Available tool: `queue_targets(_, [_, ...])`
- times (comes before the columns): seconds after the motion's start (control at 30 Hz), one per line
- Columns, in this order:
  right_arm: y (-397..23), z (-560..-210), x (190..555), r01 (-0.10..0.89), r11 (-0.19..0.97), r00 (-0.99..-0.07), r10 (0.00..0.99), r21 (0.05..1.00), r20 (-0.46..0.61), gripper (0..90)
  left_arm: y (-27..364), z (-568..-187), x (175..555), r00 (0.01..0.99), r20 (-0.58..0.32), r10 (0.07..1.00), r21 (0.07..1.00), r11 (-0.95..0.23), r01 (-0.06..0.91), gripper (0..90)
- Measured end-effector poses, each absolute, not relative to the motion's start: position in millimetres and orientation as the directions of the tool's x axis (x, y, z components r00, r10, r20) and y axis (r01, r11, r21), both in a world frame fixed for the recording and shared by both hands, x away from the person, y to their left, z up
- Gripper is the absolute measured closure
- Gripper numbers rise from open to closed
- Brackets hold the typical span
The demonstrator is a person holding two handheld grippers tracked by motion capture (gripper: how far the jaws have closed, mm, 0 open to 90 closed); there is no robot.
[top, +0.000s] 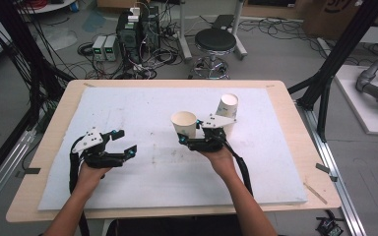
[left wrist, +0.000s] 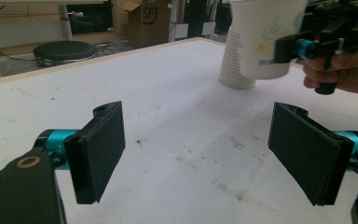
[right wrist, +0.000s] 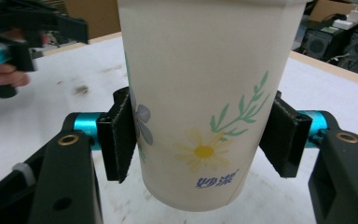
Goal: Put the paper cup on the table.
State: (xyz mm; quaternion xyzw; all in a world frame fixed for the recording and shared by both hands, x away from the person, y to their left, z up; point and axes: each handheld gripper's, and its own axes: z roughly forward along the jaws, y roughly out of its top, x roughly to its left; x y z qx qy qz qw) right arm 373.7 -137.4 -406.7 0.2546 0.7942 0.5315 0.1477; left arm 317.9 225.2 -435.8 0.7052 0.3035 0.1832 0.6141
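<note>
The right gripper [top: 191, 137] has its pads pressed on both sides of a paper cup [top: 184, 123], low on the cup's wall; the cup is upright, mouth up, and clear of the white mat [top: 128, 108] near the tabletop's middle. In the right gripper view the cup wall [right wrist: 205, 93] shows no visible crushing. The left gripper [top: 123, 143] has its jaws spread wide with nothing between them, low over the mat's left half. A stack of cups [top: 227, 109], mouth down, stands toward the far right part of the mat, just behind the right gripper.

Judgement: the step in hand is carrying a single cup away from the stack. To do it well, keep the grip light, the cup level and its base above the mat until the placing spot is reached.

Open room: the mat's centre and near edge are bare. The left gripper is well apart from the cup. Keep the hand's cable off the stack.
</note>
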Motion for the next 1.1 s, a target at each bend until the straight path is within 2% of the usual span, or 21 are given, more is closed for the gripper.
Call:
queue_targets(0.3, [-112, -428, 395, 0.324, 0.327, -0.773, 0.632, 0.888, 0.049, 35.8, 226, -436, 319, 0.751, -0.129, 0.648, 0.977, -0.047, 0.209, 18.9])
queue_targets(0.7, [-98, -452, 408, 0.42, 0.394, -0.729, 0.683, 0.818, 0.046, 35.4, 226, -437, 320, 0.751, -0.134, 0.646, 0.974, -0.055, 0.221, 18.9])
queue_targets(1.1, [-105, -451, 401, 0.403, 0.458, -0.75, 0.662, 0.792, 0.0, 34.4, 224, -438, 319, 0.747, -0.131, 0.652, 0.972, -0.066, 0.228, 18.9])
